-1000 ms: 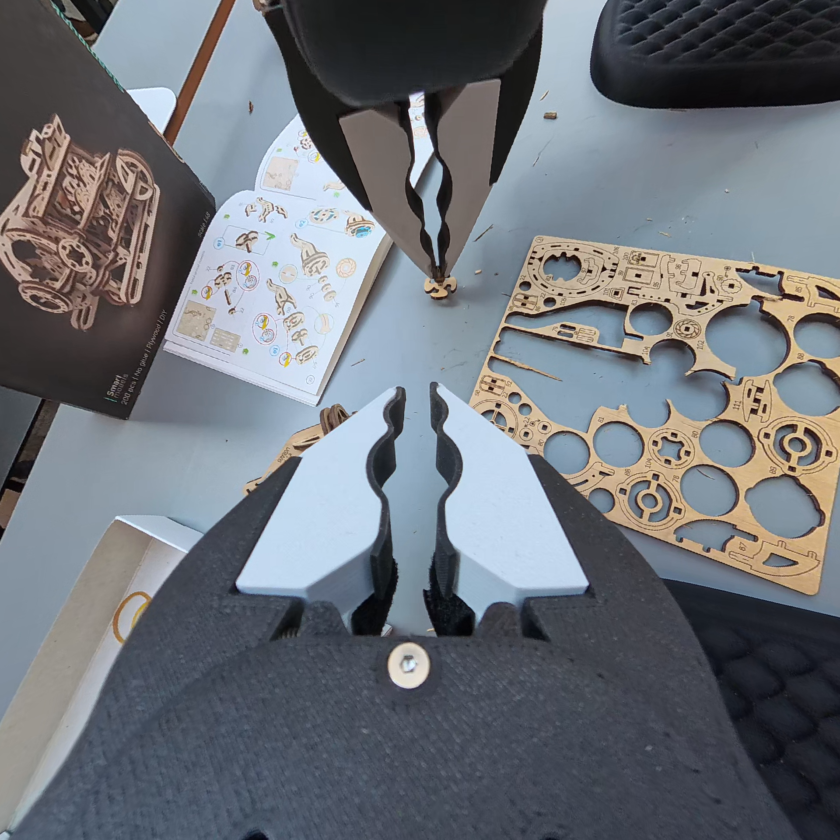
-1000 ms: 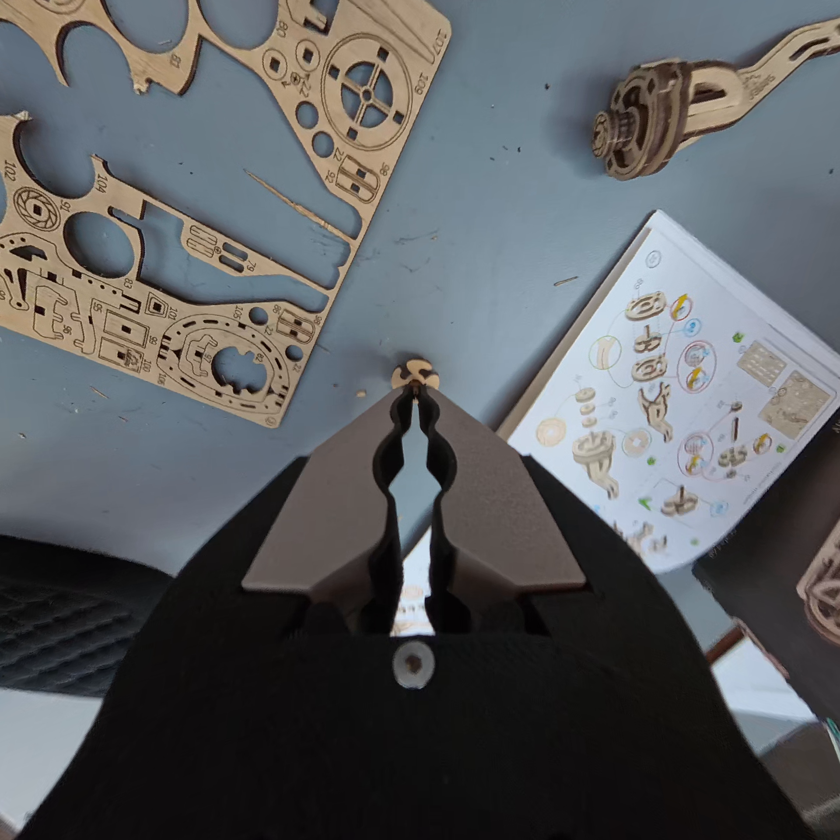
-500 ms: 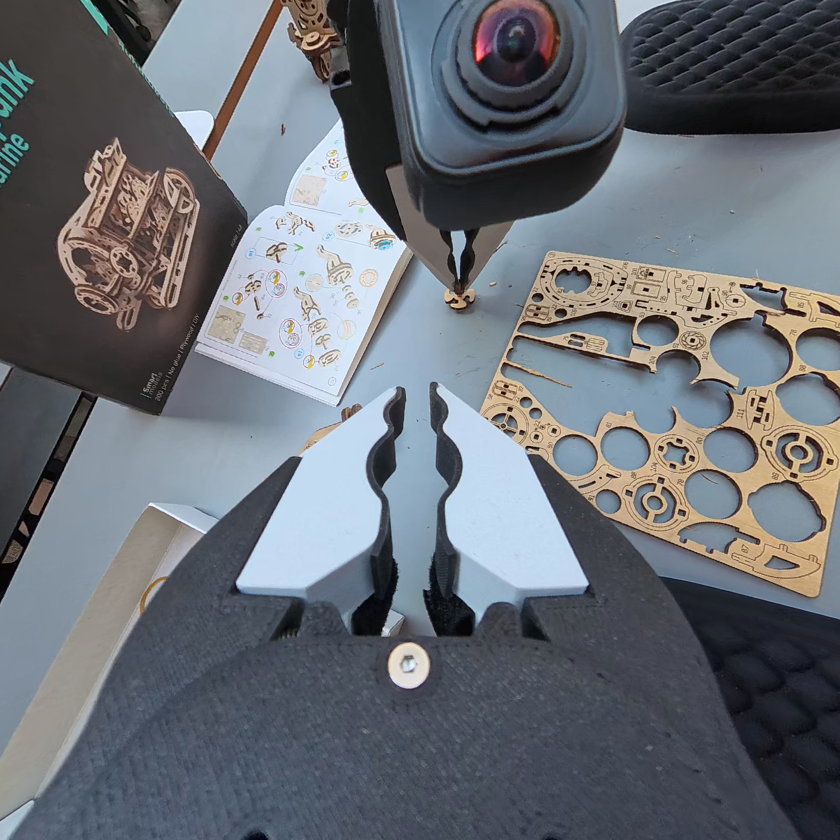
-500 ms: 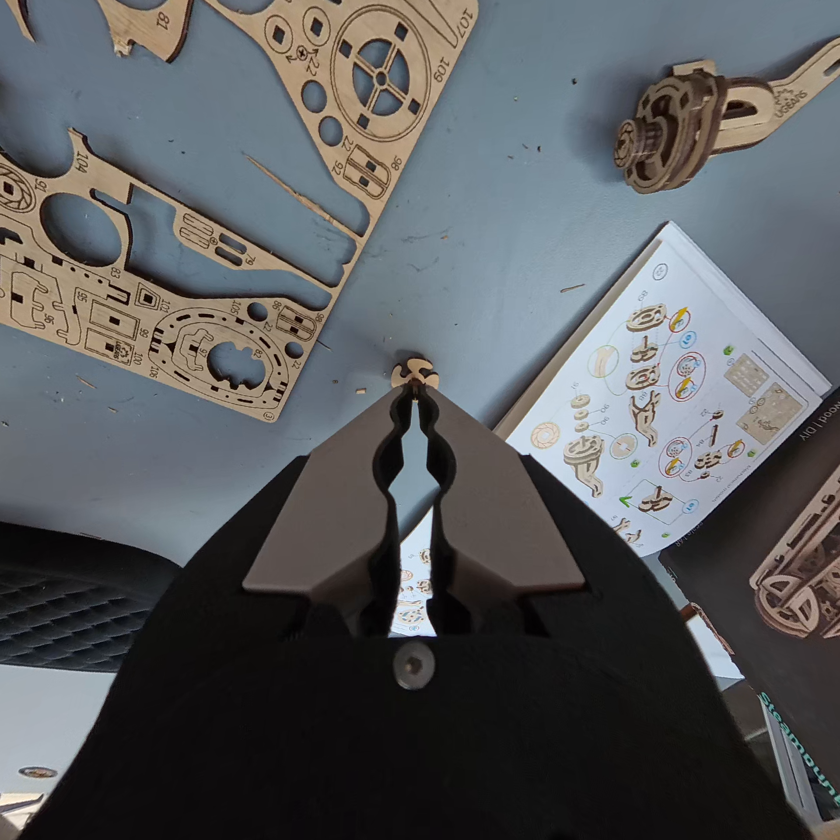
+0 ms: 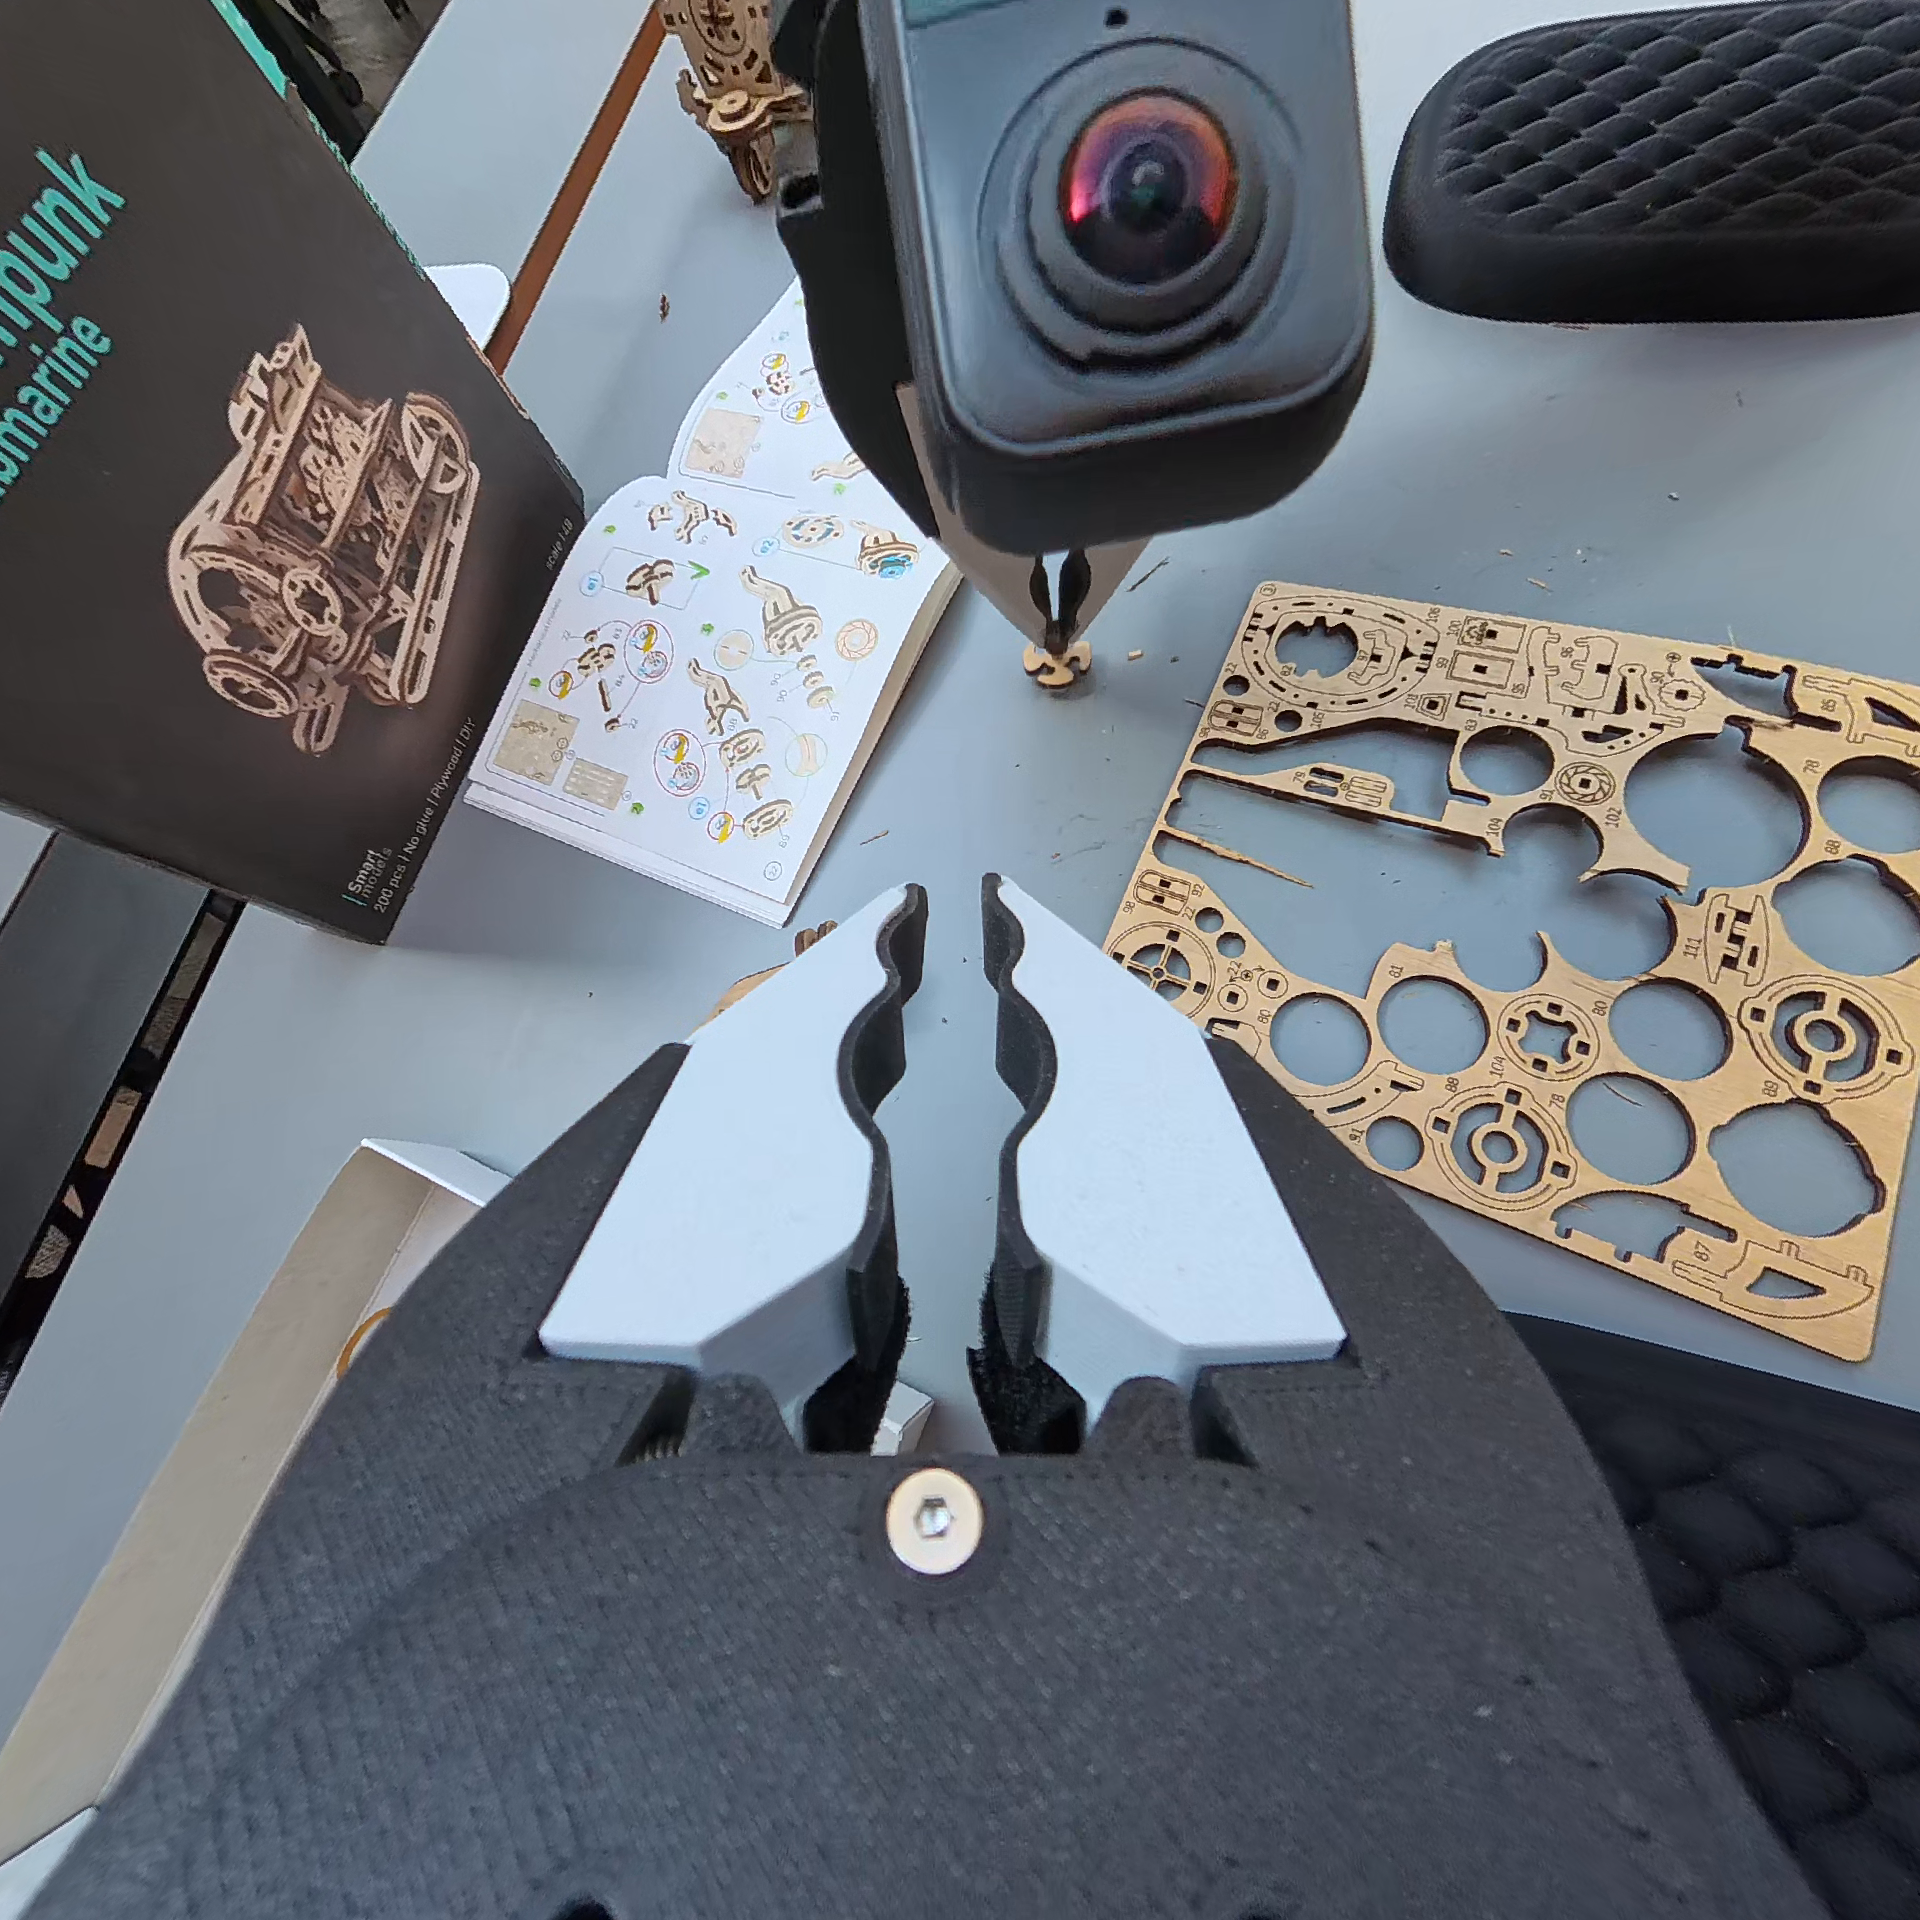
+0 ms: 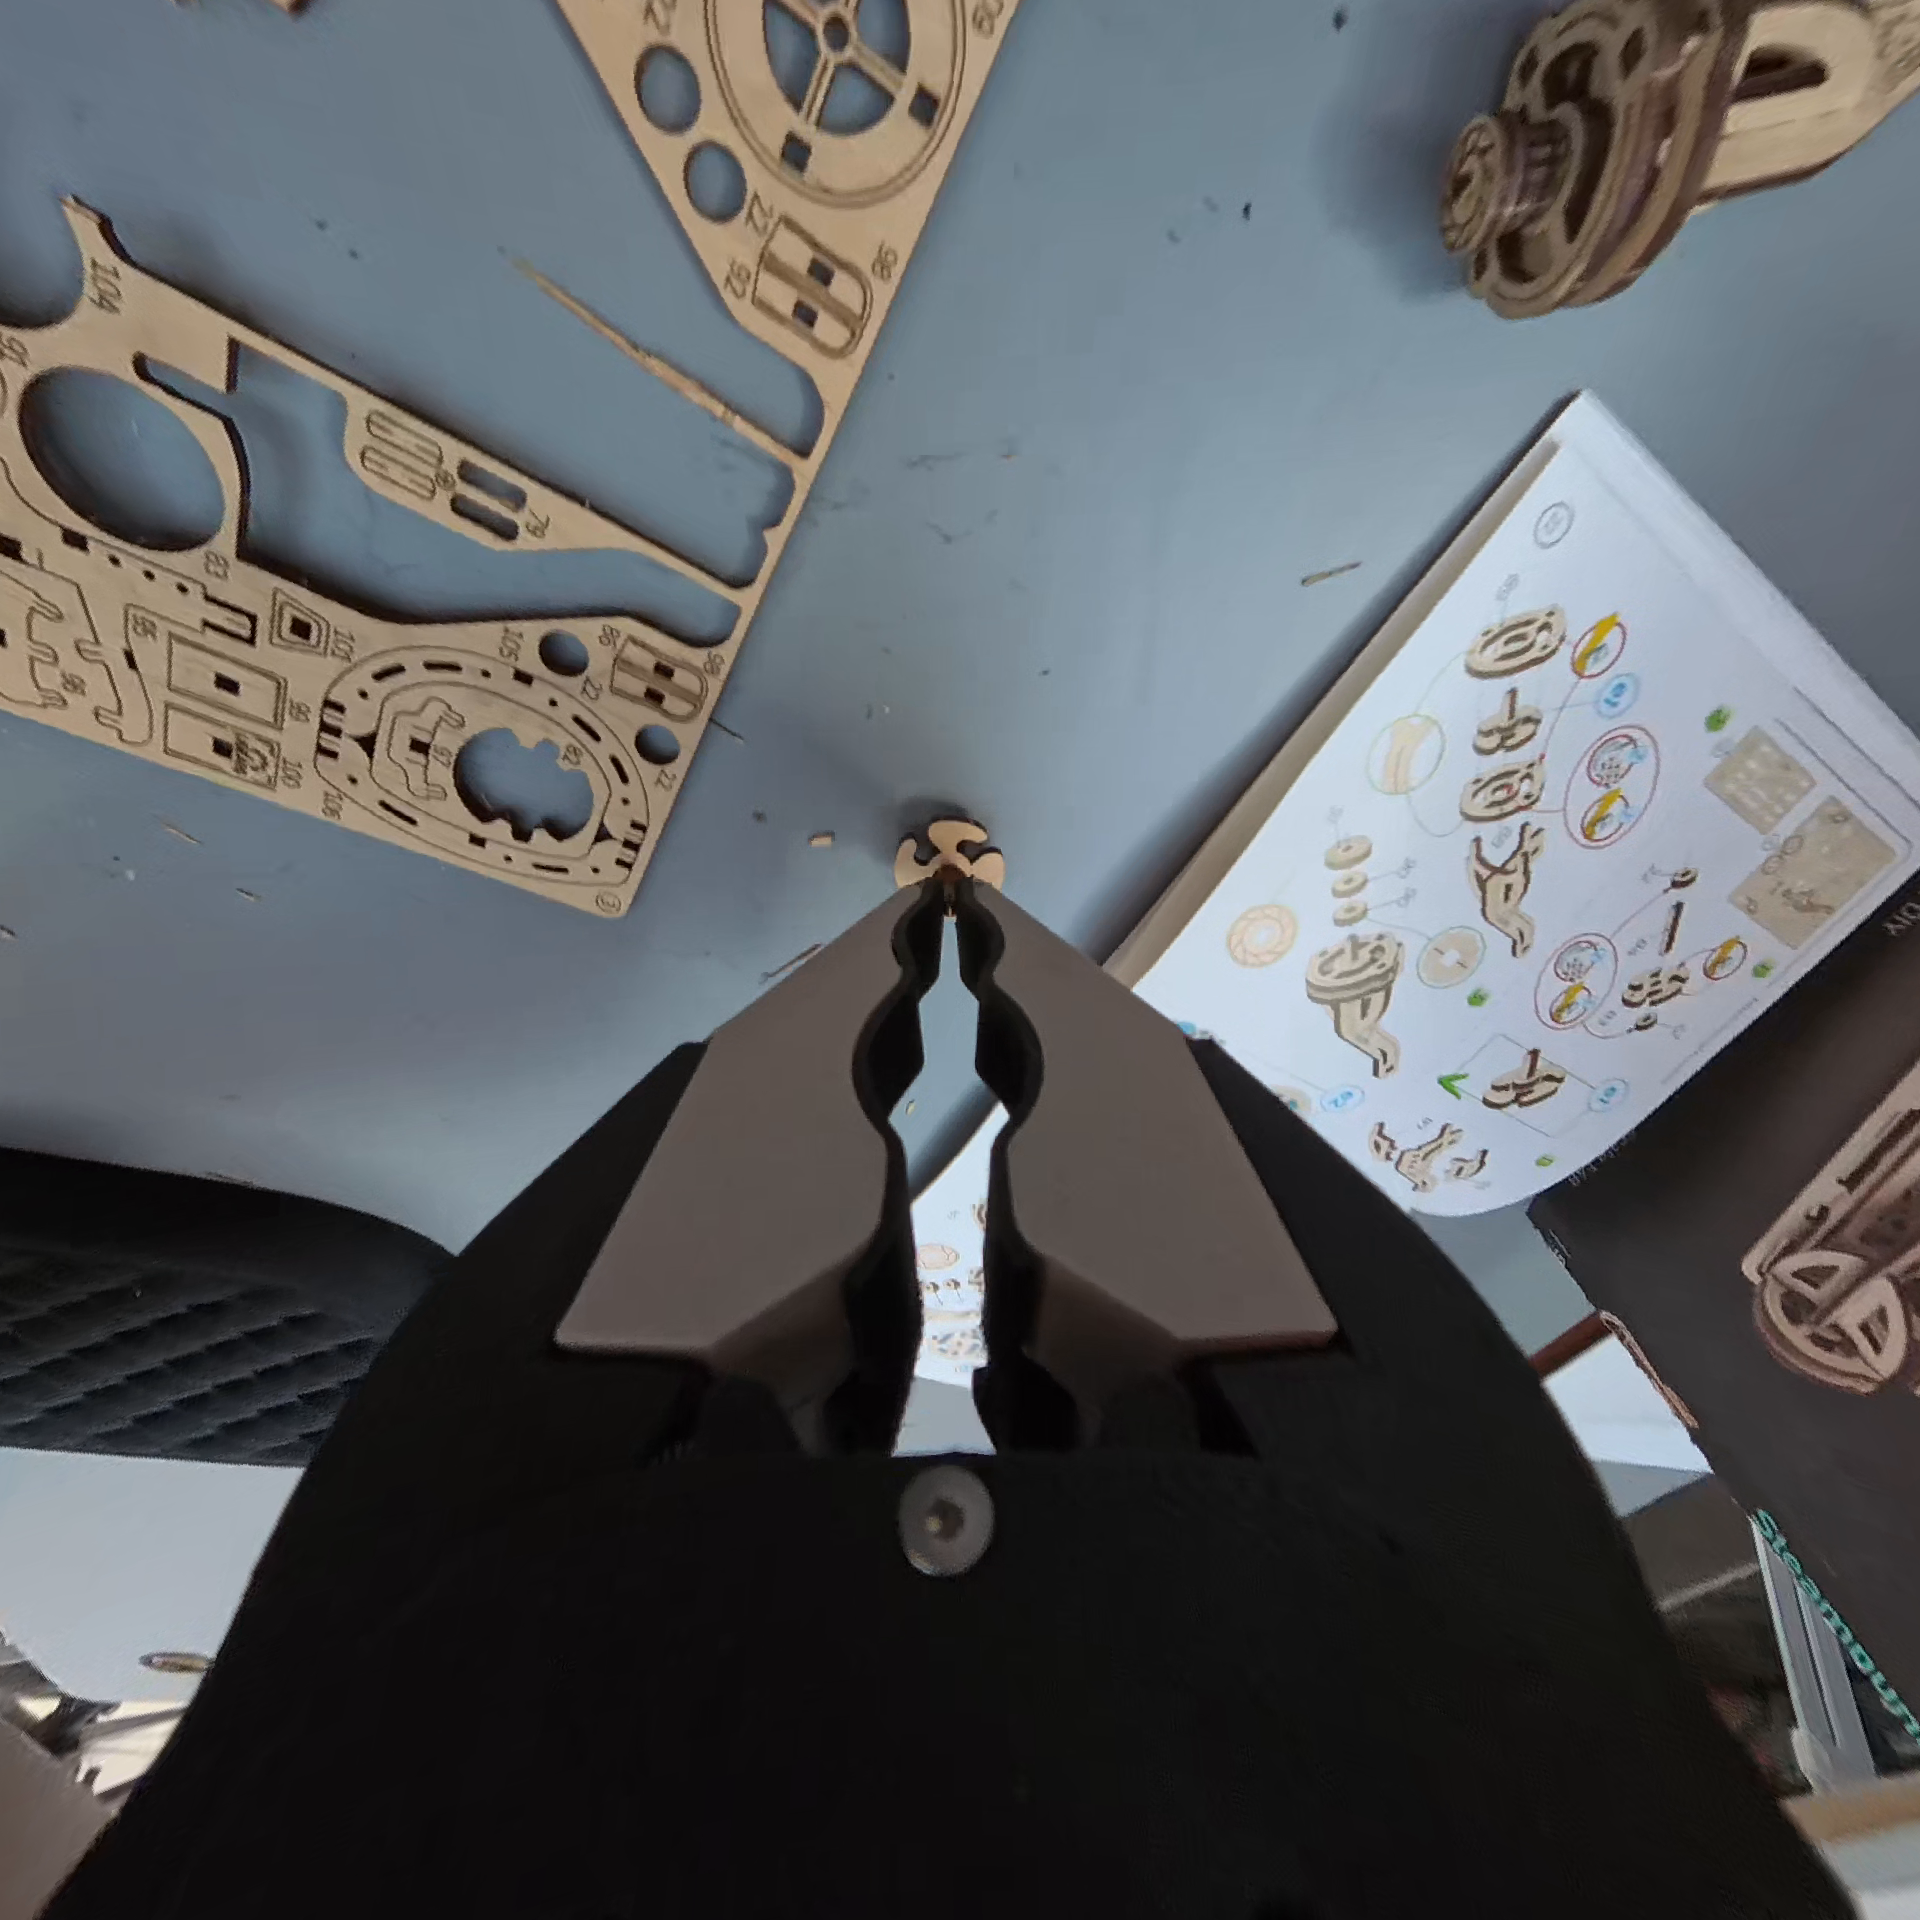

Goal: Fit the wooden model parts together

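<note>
My right gripper is shut on a small wooden part, a round notched disc on a thin peg, with the disc at the grey table. In the left wrist view the right gripper points down at this part, its camera facing me. My left gripper is slightly open and empty, hovering over the table. A built wooden sub-assembly lies near it, mostly hidden behind my left finger.
A laser-cut plywood sheet lies to one side, an open instruction booklet and a dark kit box to the other. Black quilted cushions, a white box and another wooden model ring the area. Tip to tip, the grippers are about 15 cm apart.
The right gripper has tilted up over the small part, so its camera now faces the left view. The part stays pinched near the same spot. My left gripper has drawn back slightly.
</note>
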Action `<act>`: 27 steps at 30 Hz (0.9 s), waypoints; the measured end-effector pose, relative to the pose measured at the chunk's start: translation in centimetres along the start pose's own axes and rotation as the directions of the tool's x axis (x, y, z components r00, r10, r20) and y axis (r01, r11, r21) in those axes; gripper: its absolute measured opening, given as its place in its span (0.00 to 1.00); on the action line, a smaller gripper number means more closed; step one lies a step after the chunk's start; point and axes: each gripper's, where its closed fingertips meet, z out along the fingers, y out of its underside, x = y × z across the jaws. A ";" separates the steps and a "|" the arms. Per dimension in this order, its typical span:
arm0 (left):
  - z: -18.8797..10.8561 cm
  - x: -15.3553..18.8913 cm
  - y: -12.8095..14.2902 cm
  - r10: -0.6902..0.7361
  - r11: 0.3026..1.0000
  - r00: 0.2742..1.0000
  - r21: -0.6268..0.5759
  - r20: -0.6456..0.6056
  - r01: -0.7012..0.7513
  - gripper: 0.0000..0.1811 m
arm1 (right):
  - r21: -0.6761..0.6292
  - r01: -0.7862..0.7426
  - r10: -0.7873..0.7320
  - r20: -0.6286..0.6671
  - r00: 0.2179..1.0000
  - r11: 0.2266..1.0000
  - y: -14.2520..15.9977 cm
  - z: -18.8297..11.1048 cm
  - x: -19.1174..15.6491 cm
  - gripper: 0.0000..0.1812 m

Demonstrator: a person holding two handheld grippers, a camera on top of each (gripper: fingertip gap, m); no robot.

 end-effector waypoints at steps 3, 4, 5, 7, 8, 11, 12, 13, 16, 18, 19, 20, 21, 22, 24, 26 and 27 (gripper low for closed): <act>0.0 0.0 0.0 0.004 1.000 1.000 0.000 0.002 -0.004 0.05 | 0.014 -0.011 0.011 0.013 1.000 1.000 -0.2 0.0 -0.3 0.01; 0.0 0.0 -0.1 0.003 1.000 1.000 0.001 0.001 -0.003 0.05 | 0.016 -0.020 0.019 0.023 1.000 1.000 -0.2 0.0 -0.3 0.01; 0.0 0.0 -0.1 0.002 1.000 1.000 0.002 0.000 -0.002 0.05 | -0.019 -0.014 0.015 0.018 1.000 1.000 0.4 0.0 -0.3 0.01; 0.0 0.1 0.0 0.006 1.000 1.000 -0.001 0.002 -0.006 0.05 | -0.005 -0.022 0.022 0.009 1.000 1.000 0.3 -0.7 -0.3 0.01; 0.0 0.1 0.0 0.009 1.000 1.000 -0.002 0.003 -0.009 0.05 | 0.042 -0.031 0.030 0.023 0.999 0.999 -0.3 -0.6 -0.5 0.01; -0.1 0.1 -0.1 0.005 1.000 1.000 0.002 0.001 -0.005 0.05 | 0.023 -0.036 0.035 0.031 0.999 0.999 0.1 -0.5 -0.5 0.01; -0.1 0.0 -0.1 0.006 1.000 1.000 0.002 0.003 -0.006 0.05 | 0.018 -0.035 0.035 0.001 0.999 0.999 0.4 -0.9 -0.2 0.01; -0.2 0.0 -0.1 0.007 1.000 1.000 0.002 0.005 -0.007 0.05 | 0.037 -0.045 0.045 -0.016 0.999 0.998 0.3 -1.1 0.0 0.01; -0.4 -0.2 -0.2 0.000 1.000 1.000 0.011 0.009 0.000 0.05 | 0.021 -0.055 0.055 0.006 0.998 0.998 0.5 -0.1 -0.3 0.01; -0.6 -0.3 -0.3 0.002 1.000 1.000 0.014 0.014 -0.002 0.05 | 0.042 -0.043 0.045 -0.046 0.998 0.998 0.4 -1.1 0.2 0.01; -0.6 -0.3 -0.3 0.000 1.000 1.000 0.016 0.016 -0.001 0.05 | 0.073 -0.056 0.060 -0.044 0.997 0.996 0.1 -1.2 0.2 0.01; -0.7 -0.3 -0.4 -0.002 1.000 1.000 0.020 0.015 0.002 0.05 | 0.062 -0.069 0.070 -0.017 0.997 0.996 0.2 -0.6 -0.1 0.01; -0.7 -0.3 -0.5 -0.005 1.000 1.000 0.026 0.011 0.004 0.05 | -0.018 -0.066 0.066 -0.001 0.998 0.998 1.4 0.2 -0.3 0.02; -0.8 -0.2 -0.6 -0.006 1.000 1.000 0.029 0.009 0.006 0.05 | 0.008 -0.067 0.067 -0.020 0.998 0.998 1.2 0.0 -0.1 0.02; -0.8 -0.2 -0.6 0.001 1.000 1.000 0.025 0.014 -0.002 0.05 | 0.056 -0.072 0.075 -0.038 0.996 0.996 0.7 -0.8 0.0 0.01; -0.9 -0.3 -0.6 -0.001 1.000 1.000 0.028 0.014 0.000 0.05 | 0.025 -0.080 0.080 -0.008 0.997 0.997 1.2 0.4 -0.4 0.03; -0.9 -0.3 -0.6 -0.004 1.000 1.000 0.029 0.012 0.003 0.05 | 0.028 -0.079 0.080 -0.032 0.996 0.996 1.3 0.4 0.0 0.03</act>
